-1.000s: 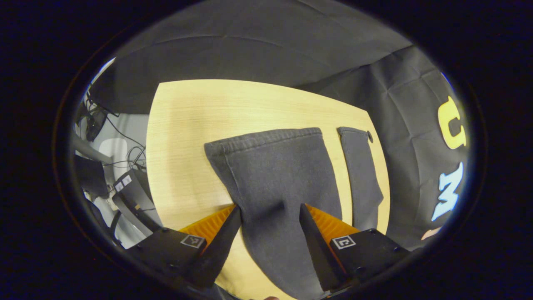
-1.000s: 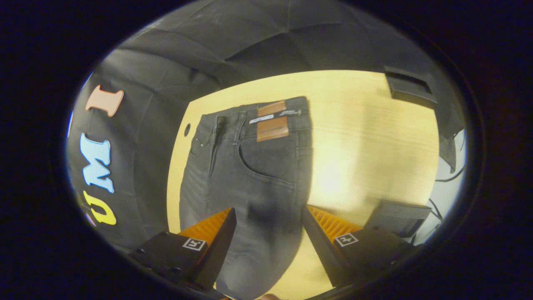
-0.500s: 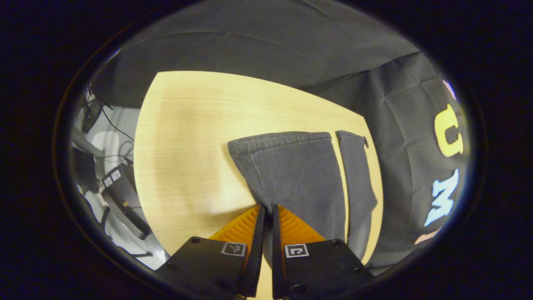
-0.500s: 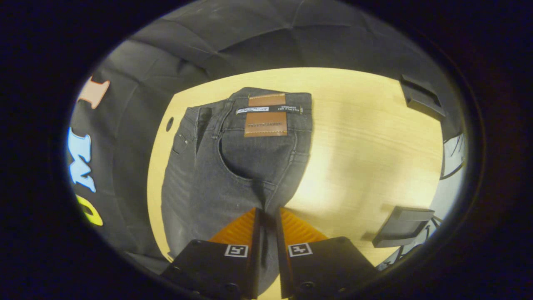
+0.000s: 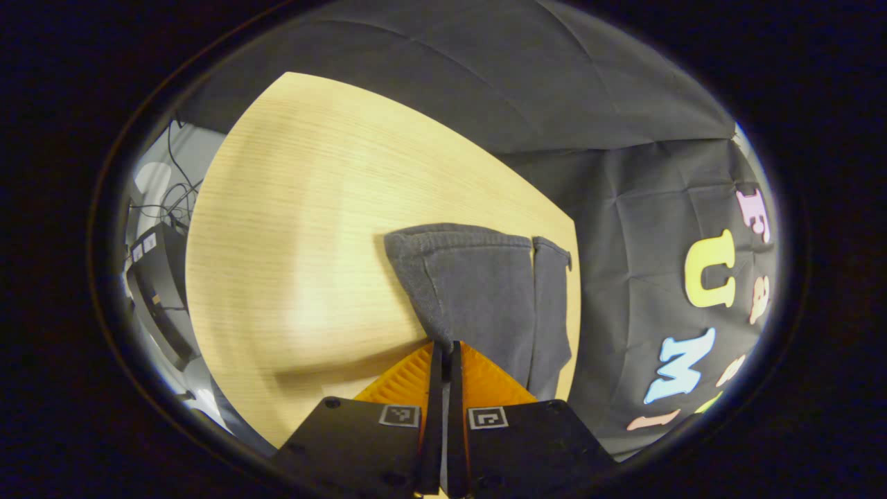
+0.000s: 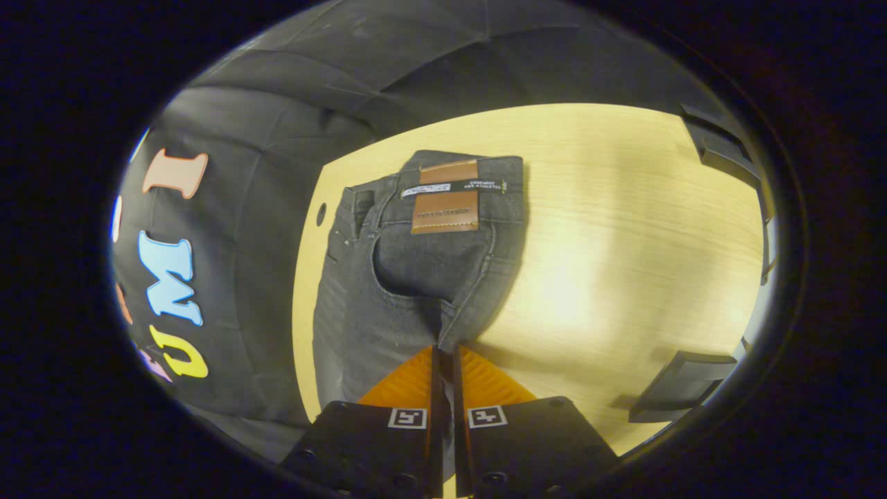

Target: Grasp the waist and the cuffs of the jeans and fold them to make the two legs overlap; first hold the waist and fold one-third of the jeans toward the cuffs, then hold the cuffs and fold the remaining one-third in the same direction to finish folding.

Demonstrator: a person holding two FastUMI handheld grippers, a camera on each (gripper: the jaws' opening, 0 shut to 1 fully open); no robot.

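Observation:
Dark grey jeans lie on a light wooden table. In the left gripper view the near leg (image 5: 478,284) ends in a hemmed cuff (image 5: 450,239), and the other leg (image 5: 551,305) lies beside it near the table's far edge. My left gripper (image 5: 443,346) is shut on the near leg's side edge, lifting it. In the right gripper view the waist (image 6: 461,173) with a brown leather patch (image 6: 447,208) is at the far end. My right gripper (image 6: 443,350) is shut on the jeans below the pocket (image 6: 423,267), bunching the cloth upward.
The table (image 5: 298,229) has bare wood left of the legs and right of the waist (image 6: 624,229). Black boxes (image 6: 682,391) sit off the table's right side, another (image 6: 721,145) at the far right. Cables and equipment (image 5: 156,256) stand beyond the left edge.
Both grippers went from open astride the jeans to shut on the cloth, then rose and pulled the near side of the jeans up off the table.

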